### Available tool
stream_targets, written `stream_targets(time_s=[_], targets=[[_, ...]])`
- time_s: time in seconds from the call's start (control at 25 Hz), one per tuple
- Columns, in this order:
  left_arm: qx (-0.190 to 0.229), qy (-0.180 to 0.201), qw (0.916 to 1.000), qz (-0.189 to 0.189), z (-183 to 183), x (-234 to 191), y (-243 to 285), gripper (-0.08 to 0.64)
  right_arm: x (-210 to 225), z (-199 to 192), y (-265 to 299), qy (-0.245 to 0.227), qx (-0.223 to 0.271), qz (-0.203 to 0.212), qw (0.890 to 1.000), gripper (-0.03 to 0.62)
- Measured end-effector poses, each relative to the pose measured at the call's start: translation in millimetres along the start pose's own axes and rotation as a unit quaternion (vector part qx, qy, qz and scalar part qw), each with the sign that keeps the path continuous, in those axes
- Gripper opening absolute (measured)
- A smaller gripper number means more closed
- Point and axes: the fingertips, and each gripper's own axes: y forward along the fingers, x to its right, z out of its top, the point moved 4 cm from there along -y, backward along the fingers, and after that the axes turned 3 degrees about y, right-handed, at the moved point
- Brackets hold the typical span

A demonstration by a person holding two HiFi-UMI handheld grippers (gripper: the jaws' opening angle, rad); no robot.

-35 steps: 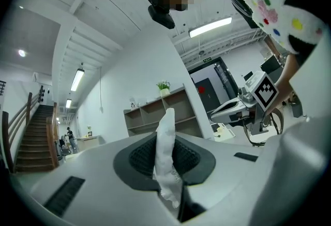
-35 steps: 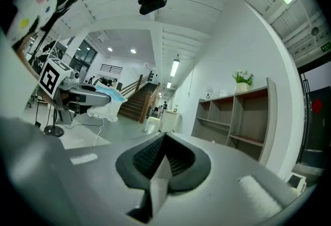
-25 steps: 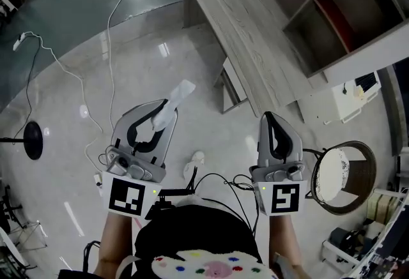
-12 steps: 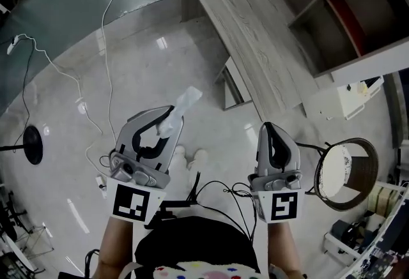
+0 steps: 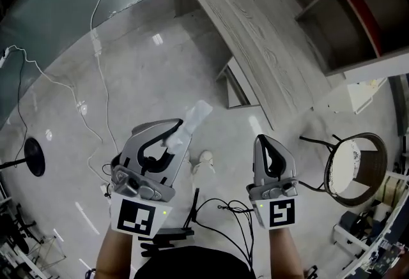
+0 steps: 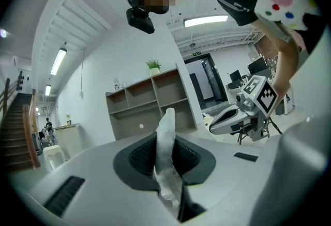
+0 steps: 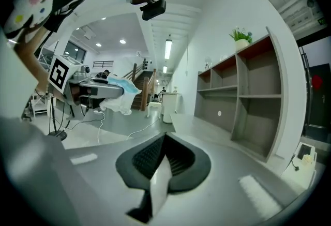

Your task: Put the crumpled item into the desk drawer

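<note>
My left gripper (image 5: 176,131) is shut on the crumpled item (image 5: 190,123), a white wad that sticks out past the fingertips, above the floor. In the left gripper view the crumpled item (image 6: 166,147) stands upright between the dark pads. My right gripper (image 5: 263,142) is shut with nothing in it; its pads (image 7: 176,157) meet in the right gripper view. The grey wooden desk (image 5: 255,35) runs diagonally ahead of both grippers. A pale drawer (image 5: 239,83) shows under the desk's near edge. The right gripper view also shows the left gripper and its crumpled item (image 7: 116,100) off to the left.
White cables (image 5: 96,80) trail over the glossy floor at the left, near a black round stand base (image 5: 33,156). A round chair (image 5: 350,166) stands at the right. An open shelf unit (image 5: 358,9) rises behind the desk. A person's shoe (image 5: 204,159) shows between the grippers.
The desk and drawer have come nearer and shifted up the view as the person steps forward. Both grippers keep their pose, and the left still grips the crumpled item.
</note>
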Motion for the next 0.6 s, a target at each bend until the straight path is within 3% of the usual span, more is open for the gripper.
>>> stream_targets(time_s=[0.32,0.6], targets=[[-0.017,0.000,0.9997,-0.017,-66,2,22,0.052,3,-89,38,0.014,-0.035,0.007,0.999,0.009],[-0.023,-0.008,0.9994,-0.023,-115,11,37,0.052,15,-164,67,0.083,-0.037,-0.011,0.996,0.009]])
